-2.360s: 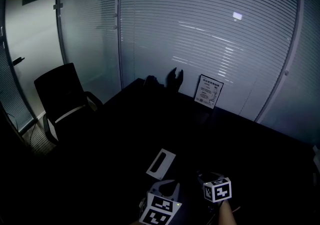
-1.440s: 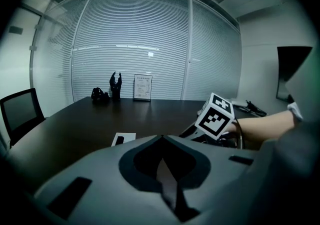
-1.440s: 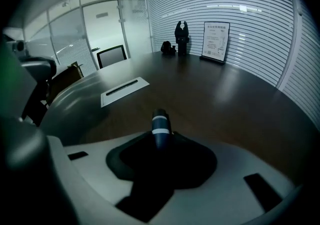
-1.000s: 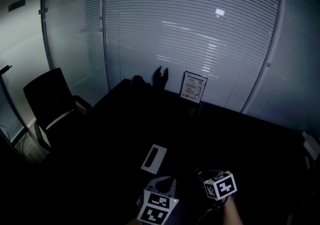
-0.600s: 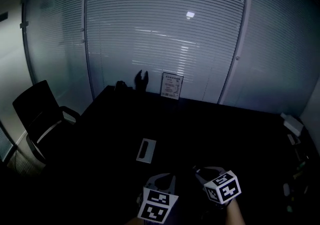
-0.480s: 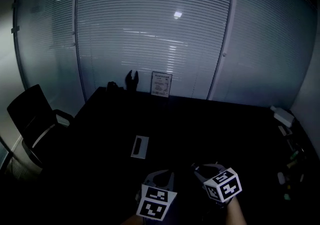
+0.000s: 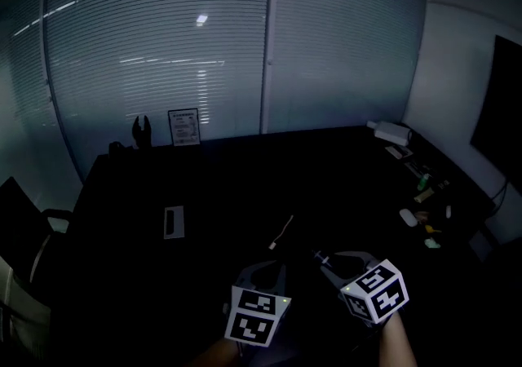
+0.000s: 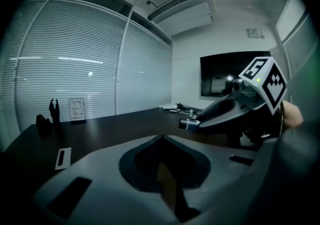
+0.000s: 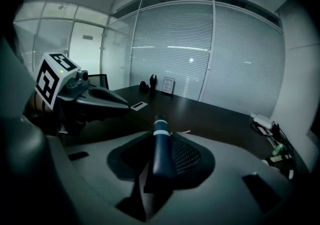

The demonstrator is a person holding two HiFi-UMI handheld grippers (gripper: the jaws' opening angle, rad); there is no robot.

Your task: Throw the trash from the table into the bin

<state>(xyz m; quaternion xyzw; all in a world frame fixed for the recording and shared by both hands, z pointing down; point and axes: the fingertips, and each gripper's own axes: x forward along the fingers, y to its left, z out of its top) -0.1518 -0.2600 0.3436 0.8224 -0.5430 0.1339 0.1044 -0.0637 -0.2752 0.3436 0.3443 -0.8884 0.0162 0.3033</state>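
My right gripper [image 9: 159,136] is shut on a dark blue marker [image 9: 161,155] with a pale band near its tip; the marker pokes out past the jaws. In the head view this gripper [image 7: 324,259] hangs low over the dark table [image 7: 326,178], and in the left gripper view [image 8: 192,124] the marker's end shows at its tip. Just left of it is my left gripper [image 7: 265,272], its jaws together with nothing in them [image 8: 161,139]. Small bits of litter [image 7: 408,217] lie near the table's right end. No bin is in view.
A flat white card [image 7: 174,221] and a thin white stick [image 7: 282,232] lie on the table ahead. At the far left stand a framed sign [image 7: 183,126] and a dark figurine [image 7: 142,130]. A white box [image 7: 390,131] sits far right, a chair [image 7: 24,231] at the left edge.
The view has swung to the right: the chair slid to the left edge and the table's right end with its litter came into sight. Both grippers moved along, marker still held.
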